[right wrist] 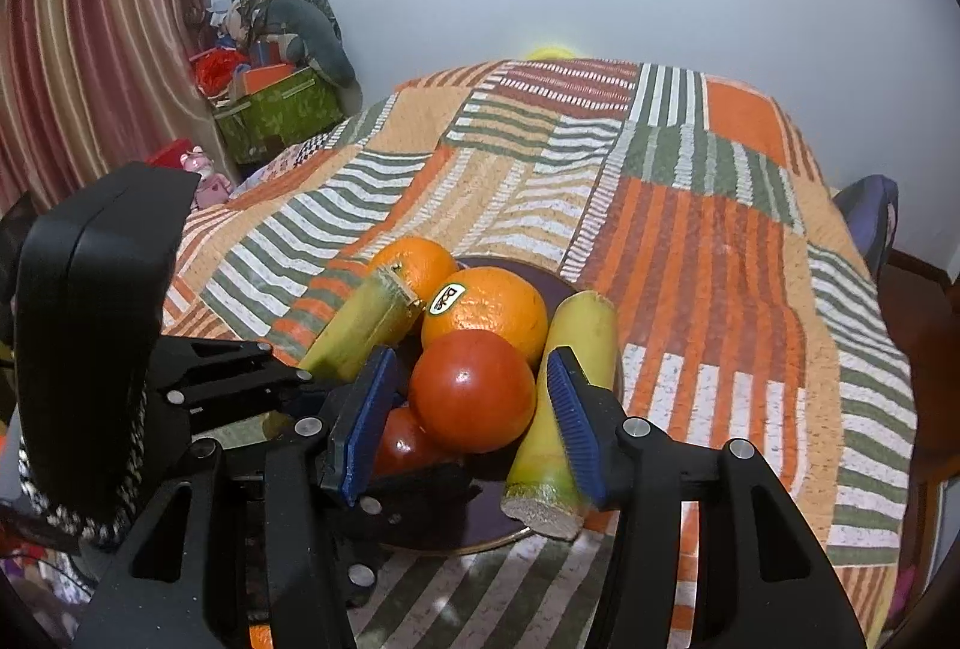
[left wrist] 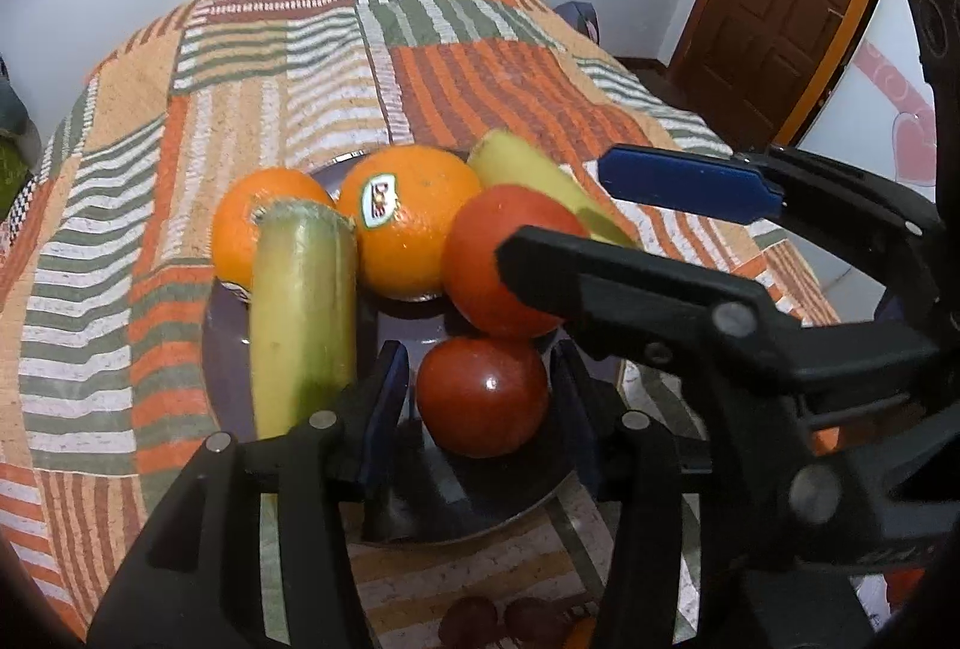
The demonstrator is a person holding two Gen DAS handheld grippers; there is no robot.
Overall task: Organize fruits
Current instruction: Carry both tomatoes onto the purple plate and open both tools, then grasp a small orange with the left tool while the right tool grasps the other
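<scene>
Six fruits sit on one dark plate [left wrist: 225, 349] near the table's front edge: two oranges [left wrist: 414, 220] [left wrist: 258, 223], two tomatoes [left wrist: 483, 394] [left wrist: 504, 268] and two banana pieces [left wrist: 303, 319] [right wrist: 570, 409]. The left gripper [left wrist: 480, 397] is spread wide around the nearer tomato, pads apart from it. The right gripper [right wrist: 474, 421] is equally wide open around the upper tomato [right wrist: 474, 391], gripping nothing.

Two round oranges [left wrist: 414, 223], two red tomatoes [left wrist: 483, 397] and two cut yellow-green bananas [left wrist: 303, 319] crowded together on a dark round plate [left wrist: 225, 349].
</scene>
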